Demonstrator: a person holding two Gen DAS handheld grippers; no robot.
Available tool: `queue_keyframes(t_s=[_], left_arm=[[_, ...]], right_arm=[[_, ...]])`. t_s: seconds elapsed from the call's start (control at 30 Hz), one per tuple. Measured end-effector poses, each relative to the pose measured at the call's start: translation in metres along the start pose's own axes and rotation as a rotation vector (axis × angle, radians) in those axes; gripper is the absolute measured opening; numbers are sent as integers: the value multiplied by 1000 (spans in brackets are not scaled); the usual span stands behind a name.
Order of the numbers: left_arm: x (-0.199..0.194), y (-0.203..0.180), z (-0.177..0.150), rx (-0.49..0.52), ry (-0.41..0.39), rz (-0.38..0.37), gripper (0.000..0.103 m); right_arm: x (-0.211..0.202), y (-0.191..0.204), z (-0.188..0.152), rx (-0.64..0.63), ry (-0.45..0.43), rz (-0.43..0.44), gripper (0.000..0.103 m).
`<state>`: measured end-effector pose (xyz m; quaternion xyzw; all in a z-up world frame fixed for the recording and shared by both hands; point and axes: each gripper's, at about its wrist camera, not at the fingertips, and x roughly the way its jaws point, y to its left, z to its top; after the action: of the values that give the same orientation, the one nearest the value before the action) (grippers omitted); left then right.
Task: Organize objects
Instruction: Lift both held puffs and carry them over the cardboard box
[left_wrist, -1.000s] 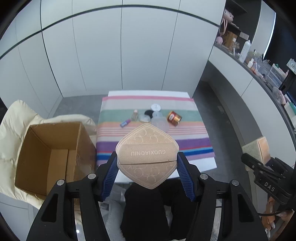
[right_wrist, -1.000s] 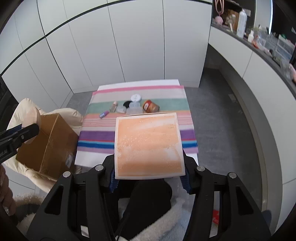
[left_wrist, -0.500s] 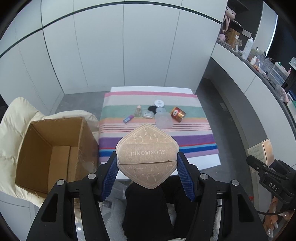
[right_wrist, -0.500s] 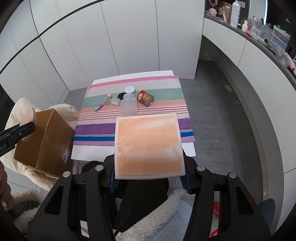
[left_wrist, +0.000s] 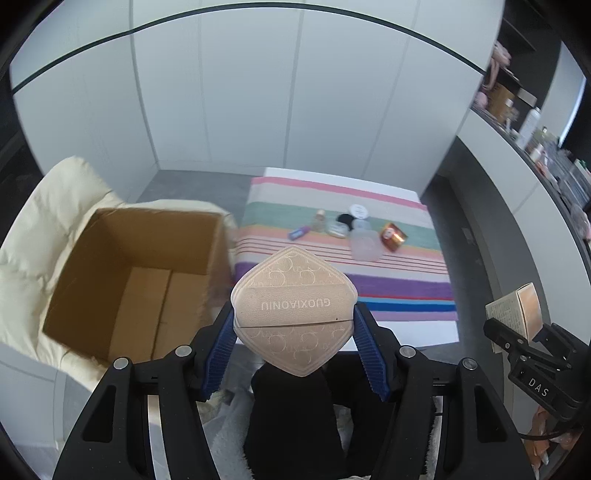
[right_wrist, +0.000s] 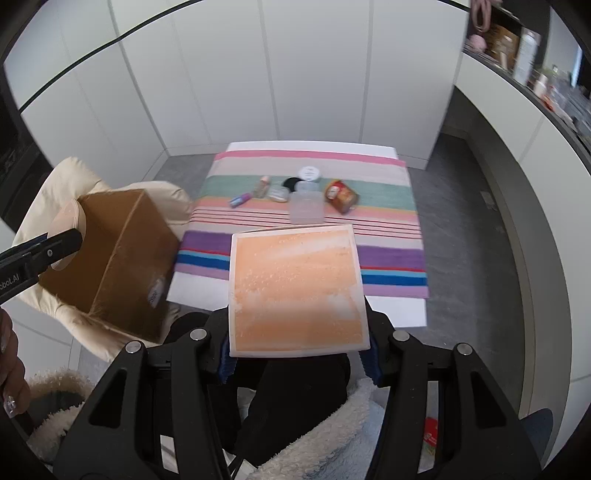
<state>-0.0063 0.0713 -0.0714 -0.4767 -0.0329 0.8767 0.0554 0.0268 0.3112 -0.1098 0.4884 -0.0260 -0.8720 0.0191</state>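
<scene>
**Two held items above the striped table, with the cardboard box as landmark**

We take the open cardboard box (left_wrist: 136, 280) as our landmark; it rests on a cream padded cushion (left_wrist: 40, 236), its mouth facing up, its brown interior bare as far as we see. In the left wrist view, we see the left gripper (left_wrist: 293, 328) clamped on a beige diamond-shaped puff (left_wrist: 293, 314) bearing embossed lettering; both blue ribbed pads (left_wrist: 221, 347) press its side corners; the puff hangs just right of the box's near right corner, over the near edge of the table. In the right wrist view, we see the right gripper (right_wrist: 297, 350) closed on a flat square packet (right_wrist: 297, 288), orange with a white border; the pads grip its lower edge, largely hidden behind it; the packet stands well to the right of the box. Beyond the box, on its right, lies the striped cloth (right_wrist: 388, 192) that covers the table; on the cloth we note a loose cluster, well apart from the box: a small purple tube (right_wrist: 240, 199), a small bottle (right_wrist: 263, 185), a clear jar (right_wrist: 279, 193), a black round item (right_wrist: 291, 182), a white-lidded jar (right_wrist: 309, 172), a frosted plastic container (right_wrist: 306, 206) and a copper-coloured can (right_wrist: 341, 195) lying on its side; the can is farthest from the box.
</scene>
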Motion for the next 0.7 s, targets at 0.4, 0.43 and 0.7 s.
queue_keyframes(t_s=[0.4,0.43,0.7], left_arm=[[-29,95,-27,-164,-22,123,63],[-33,106,-30,-187,-24,136,63],[-57,159,-54,-287,-37,207,63]], right_arm=[[20,102,7,-180,25,137,55],[20,113,7,-202,27,151,55],[24,181,-3,-332,47,236,55]])
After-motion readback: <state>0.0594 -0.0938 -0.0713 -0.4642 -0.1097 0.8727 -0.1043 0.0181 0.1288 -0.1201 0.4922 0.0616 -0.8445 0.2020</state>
